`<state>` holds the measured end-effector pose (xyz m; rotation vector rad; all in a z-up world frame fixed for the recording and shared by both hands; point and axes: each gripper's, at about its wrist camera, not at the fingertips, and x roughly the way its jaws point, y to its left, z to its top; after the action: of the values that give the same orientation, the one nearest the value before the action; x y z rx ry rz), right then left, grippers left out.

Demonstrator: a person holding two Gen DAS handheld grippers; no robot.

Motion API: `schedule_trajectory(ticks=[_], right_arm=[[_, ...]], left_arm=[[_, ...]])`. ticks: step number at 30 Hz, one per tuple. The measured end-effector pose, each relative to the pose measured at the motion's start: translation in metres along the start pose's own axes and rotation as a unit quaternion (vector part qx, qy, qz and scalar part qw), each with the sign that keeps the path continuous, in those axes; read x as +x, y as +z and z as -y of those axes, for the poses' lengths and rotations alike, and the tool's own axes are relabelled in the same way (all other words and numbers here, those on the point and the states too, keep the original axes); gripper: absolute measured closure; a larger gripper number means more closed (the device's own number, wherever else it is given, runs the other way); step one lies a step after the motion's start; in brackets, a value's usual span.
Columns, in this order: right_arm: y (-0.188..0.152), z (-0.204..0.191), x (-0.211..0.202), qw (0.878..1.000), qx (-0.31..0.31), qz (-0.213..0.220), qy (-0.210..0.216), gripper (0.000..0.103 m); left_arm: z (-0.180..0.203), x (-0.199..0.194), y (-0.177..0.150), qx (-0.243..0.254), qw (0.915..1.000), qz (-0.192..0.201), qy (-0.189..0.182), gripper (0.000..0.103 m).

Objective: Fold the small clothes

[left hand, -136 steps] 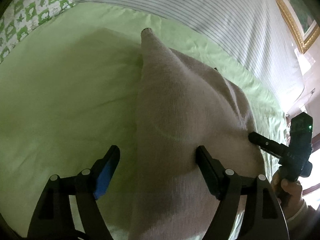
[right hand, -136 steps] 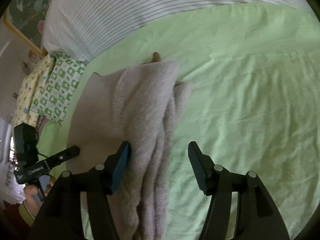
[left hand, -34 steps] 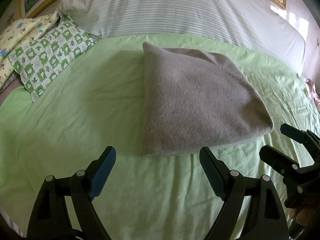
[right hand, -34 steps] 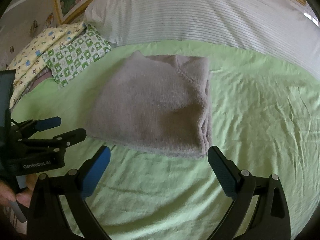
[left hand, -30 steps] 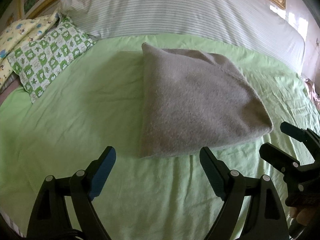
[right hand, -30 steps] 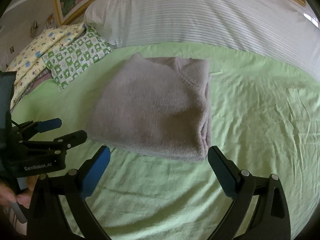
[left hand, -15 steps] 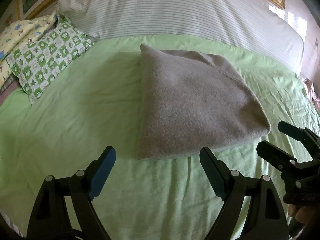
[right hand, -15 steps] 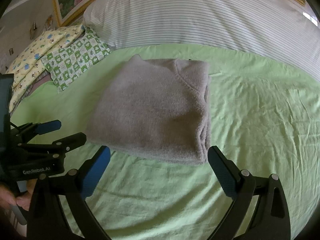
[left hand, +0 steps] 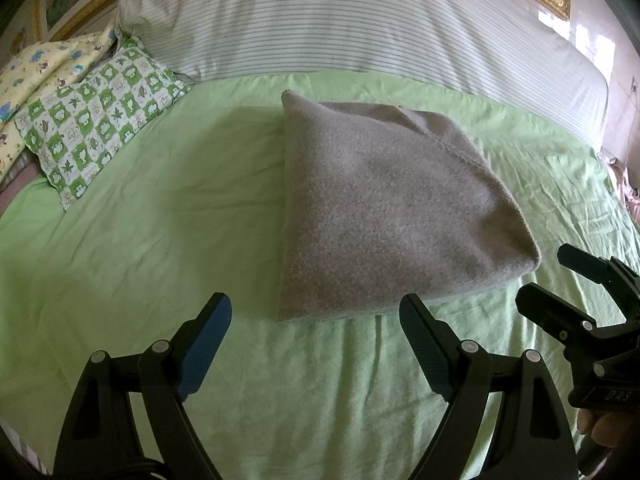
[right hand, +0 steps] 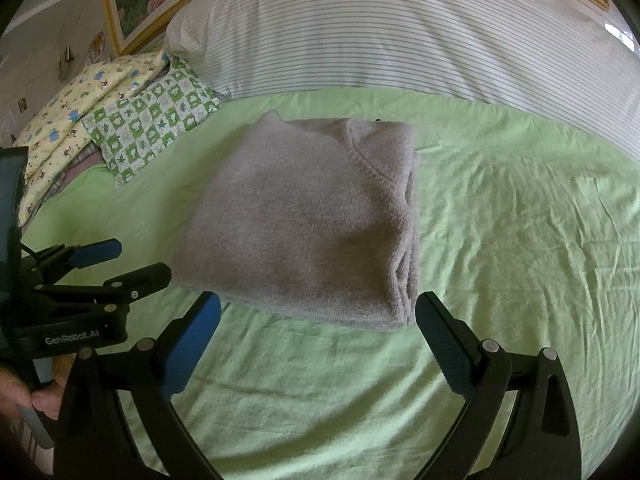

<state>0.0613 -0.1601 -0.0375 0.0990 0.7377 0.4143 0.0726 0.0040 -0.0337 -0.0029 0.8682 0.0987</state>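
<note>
A grey knit sweater [left hand: 384, 216] is found folded into a compact rectangle, lying flat on the green bed sheet [left hand: 160, 208], just below the striped pillow [left hand: 340, 20]. A green checked pillow [left hand: 96, 120] is noted to the sweater's left. The left claw [left hand: 316, 320] and the right claw [right hand: 320, 316] are held spread apart and empty, just short of the sweater's near edge. Folding is judged complete; only setting aside or a fresh garment appears called for.

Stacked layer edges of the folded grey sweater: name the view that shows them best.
Right wrist view. The folded grey sweater turns its right side toward this camera, so the stacked layer edges show. The left wrist view shows only its smooth top and rounded fold.
</note>
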Motion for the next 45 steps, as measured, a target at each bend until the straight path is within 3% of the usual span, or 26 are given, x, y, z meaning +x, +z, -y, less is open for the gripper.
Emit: schedule_trajectory(ticks=[35,45], right_arm=[[0.013,0.000,-0.007,1.000,0.017,0.014,0.001,0.005],[0.019,0.008,-0.002,1.000,0.028,0.011,0.003,0.005]], left_arm=[[0.009,-0.001,0.012,-0.003,1.0000,0.000,-0.004,0.016],[0.011,-0.001,0.020,0.007,0.9999,0.011,0.011,0.016]])
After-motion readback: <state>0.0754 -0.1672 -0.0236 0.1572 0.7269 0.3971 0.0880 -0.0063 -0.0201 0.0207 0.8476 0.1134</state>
